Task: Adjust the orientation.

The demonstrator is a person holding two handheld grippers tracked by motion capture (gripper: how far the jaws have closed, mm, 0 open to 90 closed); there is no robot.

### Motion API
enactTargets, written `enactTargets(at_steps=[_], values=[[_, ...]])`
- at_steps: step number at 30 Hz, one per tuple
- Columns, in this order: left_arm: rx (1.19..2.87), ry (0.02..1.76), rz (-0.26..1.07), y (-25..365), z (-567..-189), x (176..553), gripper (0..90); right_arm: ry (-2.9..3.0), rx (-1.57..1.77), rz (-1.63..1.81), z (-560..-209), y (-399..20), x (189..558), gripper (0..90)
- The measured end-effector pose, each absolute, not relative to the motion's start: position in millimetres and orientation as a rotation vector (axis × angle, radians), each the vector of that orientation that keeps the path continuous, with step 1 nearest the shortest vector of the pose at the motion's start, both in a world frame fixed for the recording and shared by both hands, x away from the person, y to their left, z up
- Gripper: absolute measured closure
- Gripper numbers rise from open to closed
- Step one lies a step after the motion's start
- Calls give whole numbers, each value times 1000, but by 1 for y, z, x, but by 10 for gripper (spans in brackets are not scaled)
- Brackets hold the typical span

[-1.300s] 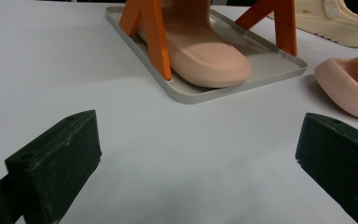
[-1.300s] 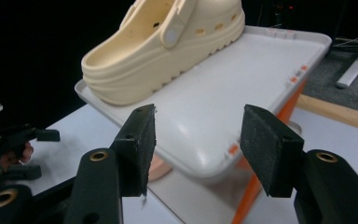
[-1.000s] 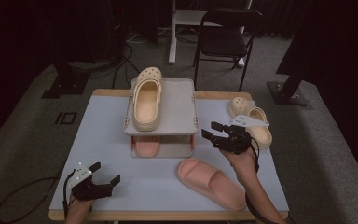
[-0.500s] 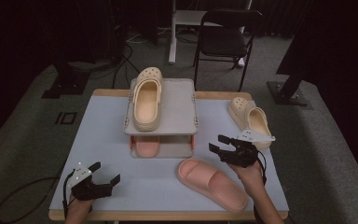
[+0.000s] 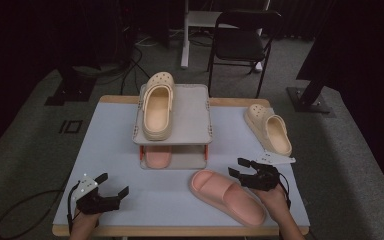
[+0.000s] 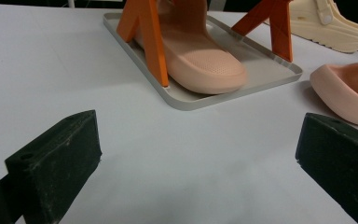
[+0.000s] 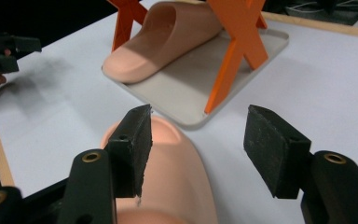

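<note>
Left gripper (image 6: 200, 158) low over white table (image 6: 51, 60), two black jaws wide apart at 7 and 4 o'clock, nothing between them. Grey tray (image 6: 261, 77) at 12 o'clock with orange legs (image 6: 149, 37) rising from it. Pink slide (image 6: 200, 58) lying in tray between legs, rounded end toward camera. Second pink slide (image 6: 349, 91) on table at 3 o'clock, just beside tray, apparently not touching. Cream clog (image 6: 328, 25) at 2 o'clock, behind tray
</note>
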State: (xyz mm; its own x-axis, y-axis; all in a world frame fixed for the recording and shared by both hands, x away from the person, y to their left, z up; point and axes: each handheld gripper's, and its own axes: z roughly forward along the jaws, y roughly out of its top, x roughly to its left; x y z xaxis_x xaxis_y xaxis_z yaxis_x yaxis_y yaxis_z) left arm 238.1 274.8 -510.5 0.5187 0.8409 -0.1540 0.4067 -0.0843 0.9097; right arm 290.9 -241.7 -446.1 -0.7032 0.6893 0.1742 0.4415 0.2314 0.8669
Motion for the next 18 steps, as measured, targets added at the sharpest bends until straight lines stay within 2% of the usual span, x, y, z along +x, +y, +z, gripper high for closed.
enactTargets(at_steps=[18], values=[[1683,1065,506,276,-510,238,1,2339,1107,1401,-480,-269,272,410]])
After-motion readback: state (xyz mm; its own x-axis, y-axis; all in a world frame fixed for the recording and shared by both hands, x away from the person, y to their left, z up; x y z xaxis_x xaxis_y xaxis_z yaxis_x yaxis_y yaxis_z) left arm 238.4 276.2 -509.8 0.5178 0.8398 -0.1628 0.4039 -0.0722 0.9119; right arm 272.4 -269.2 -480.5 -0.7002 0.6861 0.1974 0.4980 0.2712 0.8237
